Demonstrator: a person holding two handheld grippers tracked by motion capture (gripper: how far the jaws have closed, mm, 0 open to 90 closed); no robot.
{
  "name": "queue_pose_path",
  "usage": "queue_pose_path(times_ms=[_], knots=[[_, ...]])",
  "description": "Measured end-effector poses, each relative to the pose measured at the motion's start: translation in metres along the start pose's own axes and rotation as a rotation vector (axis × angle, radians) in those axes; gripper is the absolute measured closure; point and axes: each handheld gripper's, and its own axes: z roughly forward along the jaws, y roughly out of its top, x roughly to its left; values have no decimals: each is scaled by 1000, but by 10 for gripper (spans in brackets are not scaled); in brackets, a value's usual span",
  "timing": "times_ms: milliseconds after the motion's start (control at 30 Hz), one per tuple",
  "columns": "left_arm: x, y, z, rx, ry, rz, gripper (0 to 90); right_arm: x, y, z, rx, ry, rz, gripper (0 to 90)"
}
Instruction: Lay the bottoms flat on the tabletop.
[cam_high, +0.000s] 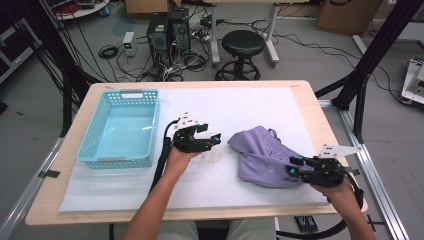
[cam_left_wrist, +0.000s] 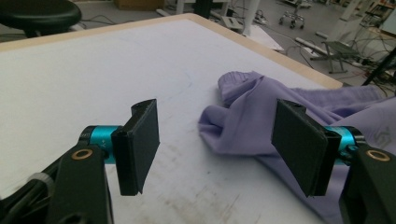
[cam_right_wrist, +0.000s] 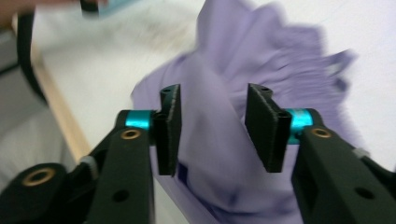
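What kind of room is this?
Probably a robotics lab or workshop. Computer towers stand on the floor among tangled cables, a black metal frame rises beside the table, and a round stool sits behind it.

Garment (cam_high: 265, 155) on the table mat (cam_high: 240, 107), centre-right. Basket (cam_high: 121, 128) at its 9 o'clock, well apart. Left gripper (cam_high: 212, 137) between them, just beside garment. Right gripper (cam_high: 294, 167) at garment's 4 o'clock edge.
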Motion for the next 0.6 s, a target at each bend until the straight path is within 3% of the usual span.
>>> queue_pose_path(times_ms=[133,200,267,400,533,600], knots=[[-3,-1,24,13,-44,-7,334,-5,2,-14,-85,-44,36,546],[-3,-2,36,33,-60,-11,334,-6,4,-18,-108,-91,52,524],[-4,-4,47,63,-59,-11,332,-8,5,-18,-99,-143,72,510],[-8,-11,65,134,-68,-7,361,-15,5,-10,-70,-197,104,456],[-11,-16,69,211,-71,62,808,-20,7,2,-36,-229,124,424],[-9,-15,65,213,-62,71,845,-21,8,6,-28,-236,128,424]])
